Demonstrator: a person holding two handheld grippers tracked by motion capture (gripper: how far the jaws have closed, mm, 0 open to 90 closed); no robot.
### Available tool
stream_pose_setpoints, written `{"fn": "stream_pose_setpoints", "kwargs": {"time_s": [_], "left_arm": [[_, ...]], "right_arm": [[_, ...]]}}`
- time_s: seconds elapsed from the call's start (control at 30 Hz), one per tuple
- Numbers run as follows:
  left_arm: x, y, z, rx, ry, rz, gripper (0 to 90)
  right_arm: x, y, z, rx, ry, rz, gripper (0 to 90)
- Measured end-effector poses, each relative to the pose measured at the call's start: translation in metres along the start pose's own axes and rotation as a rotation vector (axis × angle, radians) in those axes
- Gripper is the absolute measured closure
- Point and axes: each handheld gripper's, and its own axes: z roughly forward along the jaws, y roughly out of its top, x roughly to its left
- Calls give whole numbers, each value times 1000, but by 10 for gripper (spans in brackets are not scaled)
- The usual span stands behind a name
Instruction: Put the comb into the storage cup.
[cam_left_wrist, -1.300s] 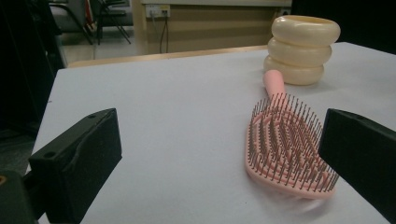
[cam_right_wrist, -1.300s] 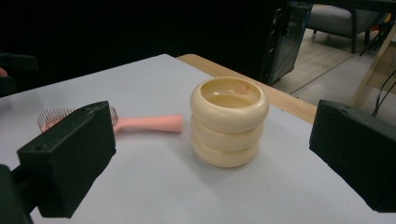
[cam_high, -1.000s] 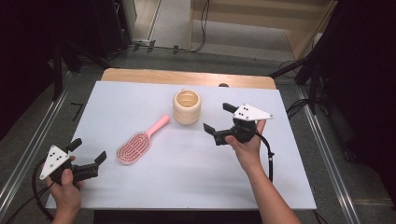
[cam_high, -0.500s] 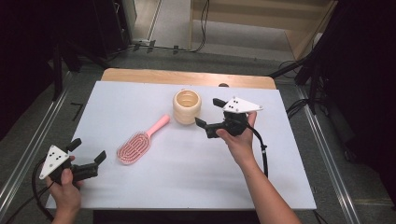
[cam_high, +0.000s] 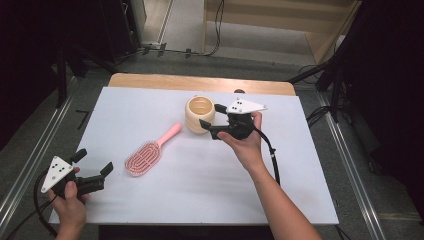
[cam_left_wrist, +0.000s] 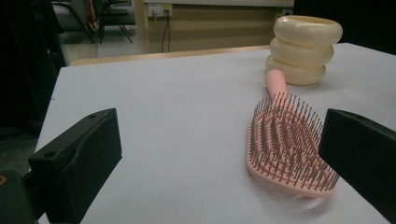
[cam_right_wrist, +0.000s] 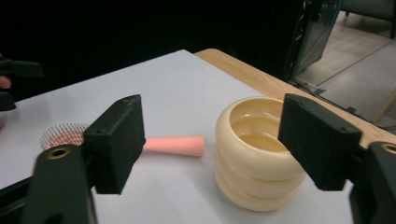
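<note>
1. The right gripper (cam_high: 210, 116) is held with its jaws spread wide and nothing between them, just beside the cream ribbed cup (cam_high: 200, 114), which stands upright near the far middle of the white table (cam_high: 300, 190).
2. In the right gripper view the cup (cam_right_wrist: 256, 154) is seen dead ahead in the gap between the two black jaws, slightly toward the right-hand jaw; contact cannot be made out, and the jaws appear to stand clear of its wall.
3. The cup's axis is vertical and its body is round, so a grasp across its width from the side is judged to be what the approach is set up for; a short advance toward the person's left is all that seems to be needed.
4. The pink hairbrush (cam_high: 151, 150) is laid flat, bristles up, with its long axis running diagonally: the handle points toward the cup and ends just short of it, while the head lies toward the near left.
5. The left gripper (cam_high: 92, 167) is held open and empty at the near left corner, close to the brush head (cam_left_wrist: 287, 140), well apart from the cup.
6. The right hand (cam_high: 246, 142) is therefore judged the nearer one for the cup, the left for the hairbrush.
</note>
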Motion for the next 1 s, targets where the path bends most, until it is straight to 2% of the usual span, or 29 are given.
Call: {"fn": "stream_pose_setpoints", "kwargs": {"time_s": [0.2,0.27,0.3,0.33,0.4,0.43,0.47,0.5,0.53,0.67,0.73,0.87,0.9,0.93,1.0], "left_arm": [[0,0,0,1,-2,1,0],[0,0,0,1,-3,3,0],[0,0,0,1,-3,3,0],[0,0,0,2,-3,2,0],[0,0,0,1,-2,2,0],[0,0,0,1,-2,2,0],[0,0,0,1,-3,3,0],[0,0,0,2,-3,3,0],[0,0,0,1,-3,5,0],[0,0,0,2,-5,8,0],[-1,0,0,2,-5,10,0],[-1,0,0,0,-6,10,0],[-1,0,0,-1,-6,11,0],[-1,0,0,-1,-7,11,0],[-1,0,0,-1,-9,13,0]], "right_arm": [[4,4,16,40,-1,-7,511],[7,5,21,54,4,-34,594],[7,5,21,54,4,-34,594],[11,7,27,68,13,-58,673],[13,8,33,82,48,-57,743],[13,8,33,82,48,-57,743],[14,9,39,100,76,-58,827],[14,9,39,100,76,-58,827],[15,10,47,120,86,-69,877],[17,12,59,162,88,-80,879],[20,14,72,204,83,-83,879],[25,14,86,233,81,-94,879],[28,13,94,244,74,-93,879],[28,13,94,244,74,-93,879],[30,12,107,261,73,-78,879]]}}
